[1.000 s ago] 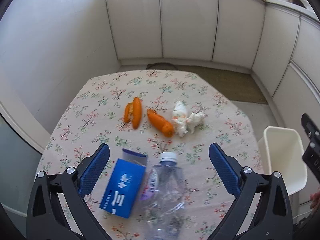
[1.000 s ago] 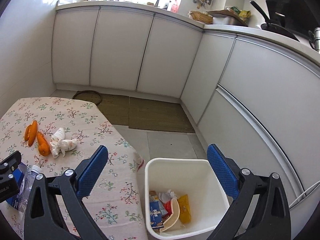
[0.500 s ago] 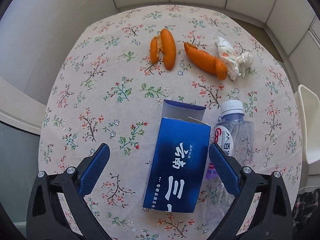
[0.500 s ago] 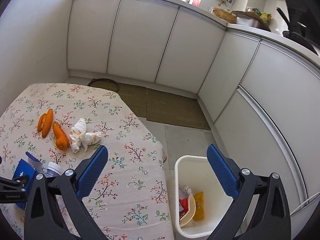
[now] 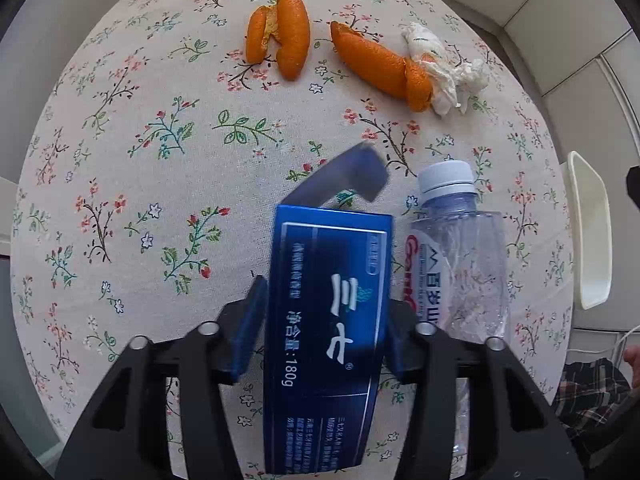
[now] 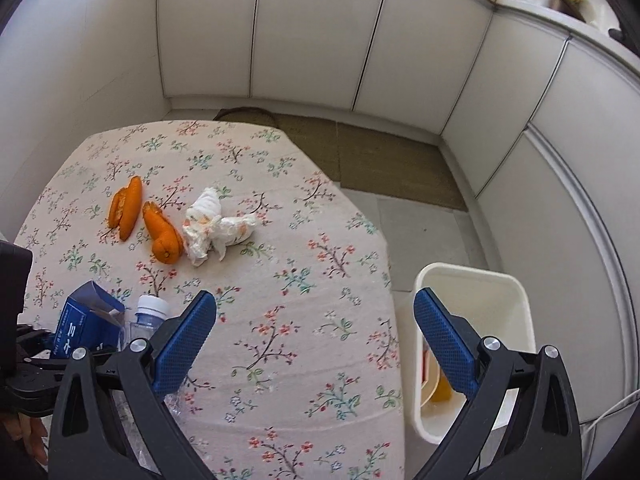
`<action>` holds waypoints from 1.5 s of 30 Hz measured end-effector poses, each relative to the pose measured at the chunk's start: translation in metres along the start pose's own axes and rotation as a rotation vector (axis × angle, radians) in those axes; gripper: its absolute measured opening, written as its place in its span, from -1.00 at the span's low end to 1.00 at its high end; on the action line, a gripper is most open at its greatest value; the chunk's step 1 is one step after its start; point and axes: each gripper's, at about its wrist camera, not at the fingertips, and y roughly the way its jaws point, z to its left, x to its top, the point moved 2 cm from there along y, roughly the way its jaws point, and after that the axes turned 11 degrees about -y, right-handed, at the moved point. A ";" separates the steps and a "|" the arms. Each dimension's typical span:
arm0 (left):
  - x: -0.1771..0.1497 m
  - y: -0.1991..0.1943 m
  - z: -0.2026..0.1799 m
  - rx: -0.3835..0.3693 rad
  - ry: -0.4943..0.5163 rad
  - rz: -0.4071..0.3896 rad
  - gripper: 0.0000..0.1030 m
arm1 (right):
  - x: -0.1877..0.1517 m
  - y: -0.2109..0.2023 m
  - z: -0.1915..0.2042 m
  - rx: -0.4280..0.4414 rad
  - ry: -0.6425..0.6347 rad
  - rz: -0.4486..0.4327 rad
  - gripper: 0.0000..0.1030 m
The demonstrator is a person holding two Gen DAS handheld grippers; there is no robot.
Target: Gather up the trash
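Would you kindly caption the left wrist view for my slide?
Left gripper jaws closing around a blue carton beside a plastic bottle on the floral table.

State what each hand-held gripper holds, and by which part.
The left hand-held gripper is closing on the blue box, its pads on the long sides near the middle. The right hand-held gripper is open and holds nothing.

Since a second ago we see the left gripper [image 5: 324, 336] drop from well above the blue carton [image 5: 326, 336] to straddle it — jaws, wide before, now closing against the carton's long sides. The carton's flap looks blurred. The right gripper [image 6: 314, 340] swings from over the white bin [image 6: 472, 344] toward the carton's table — jaws unchanged.
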 end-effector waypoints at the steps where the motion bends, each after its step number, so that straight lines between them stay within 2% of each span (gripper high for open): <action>1: 0.000 -0.003 0.001 -0.010 0.000 -0.006 -0.26 | 0.000 0.003 0.003 0.024 0.006 0.017 0.87; 6: 0.000 -0.029 0.010 -0.071 -0.019 -0.068 -0.27 | -0.003 0.012 0.024 0.102 -0.011 0.075 0.87; 10: 0.001 -0.062 0.020 -0.109 -0.036 -0.144 -0.27 | -0.011 0.023 0.054 0.201 -0.067 0.151 0.87; 15: -0.004 -0.093 0.036 -0.122 -0.053 -0.221 -0.27 | -0.020 0.040 0.088 0.280 -0.107 0.231 0.87; 22: -0.004 -0.110 0.060 -0.137 -0.116 -0.263 -0.26 | -0.026 0.049 0.127 0.281 -0.184 0.272 0.87; 26: -0.002 -0.113 0.070 -0.132 -0.141 -0.280 -0.26 | -0.029 0.060 0.136 0.276 -0.188 0.301 0.86; 27: -0.001 -0.114 0.072 -0.131 -0.147 -0.286 -0.26 | -0.030 0.062 0.136 0.280 -0.178 0.306 0.73; 28: -0.001 -0.114 0.073 -0.130 -0.152 -0.291 -0.26 | -0.030 0.065 0.136 0.288 -0.165 0.312 0.44; 30: -0.001 -0.116 0.076 -0.130 -0.165 -0.301 -0.26 | -0.030 0.070 0.134 0.316 -0.138 0.336 0.40; 36: 0.001 -0.121 0.081 -0.133 -0.195 -0.332 -0.26 | -0.015 0.063 0.116 0.373 -0.030 0.290 0.38; 45: 0.005 -0.130 0.075 -0.132 -0.209 -0.387 -0.26 | 0.020 0.016 0.092 0.403 0.028 0.096 0.39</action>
